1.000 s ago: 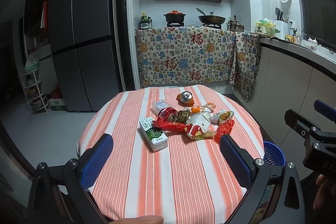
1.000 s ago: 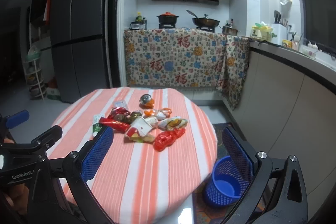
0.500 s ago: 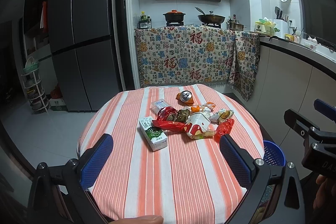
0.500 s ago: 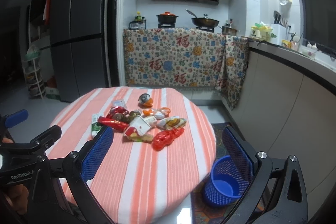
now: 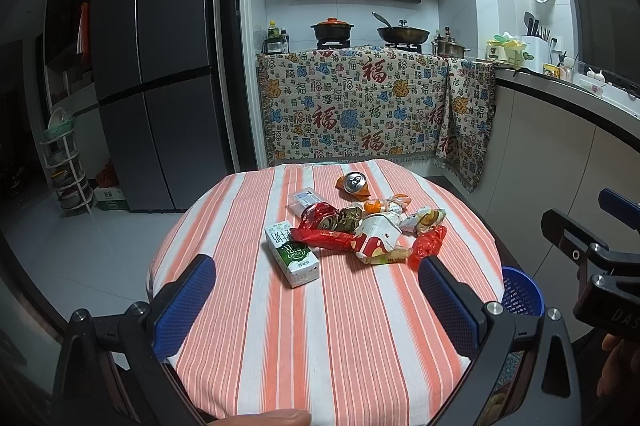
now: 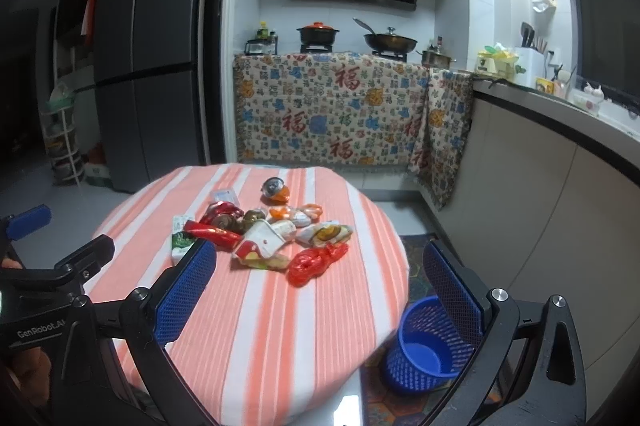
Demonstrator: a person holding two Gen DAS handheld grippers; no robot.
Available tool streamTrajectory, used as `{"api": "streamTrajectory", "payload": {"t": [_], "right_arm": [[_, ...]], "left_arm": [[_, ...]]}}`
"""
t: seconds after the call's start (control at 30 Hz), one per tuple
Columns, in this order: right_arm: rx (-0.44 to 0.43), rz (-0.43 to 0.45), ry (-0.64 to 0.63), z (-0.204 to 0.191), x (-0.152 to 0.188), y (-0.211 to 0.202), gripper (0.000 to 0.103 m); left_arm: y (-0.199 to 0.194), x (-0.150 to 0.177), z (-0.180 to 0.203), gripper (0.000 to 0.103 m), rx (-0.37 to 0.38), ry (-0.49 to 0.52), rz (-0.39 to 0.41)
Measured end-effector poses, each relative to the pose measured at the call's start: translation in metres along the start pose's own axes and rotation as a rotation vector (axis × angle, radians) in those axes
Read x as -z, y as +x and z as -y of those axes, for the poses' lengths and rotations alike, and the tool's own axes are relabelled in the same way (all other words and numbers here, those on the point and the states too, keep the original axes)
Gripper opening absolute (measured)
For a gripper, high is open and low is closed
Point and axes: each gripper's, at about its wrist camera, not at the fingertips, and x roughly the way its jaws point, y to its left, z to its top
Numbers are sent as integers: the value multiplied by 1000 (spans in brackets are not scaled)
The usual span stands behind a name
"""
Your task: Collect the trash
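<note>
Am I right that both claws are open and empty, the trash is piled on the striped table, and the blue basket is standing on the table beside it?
Not quite: the blue basket stands on the floor beside the striped table, as the right wrist view shows. The rest holds: left claw and right claw are open and empty, trash pile on the table.

Left hand-held gripper jaws wide apart, right hand-held gripper likewise, both level, side by side
</note>
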Motion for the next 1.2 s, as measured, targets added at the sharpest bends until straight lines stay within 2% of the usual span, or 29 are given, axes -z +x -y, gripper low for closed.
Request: {"api": "streamTrajectory", "payload": {"t": [1.2], "right_arm": [[6, -23, -5, -2, 15, 10, 103]], "left_arm": [[11, 12, -4, 103, -5, 5, -40]]}}
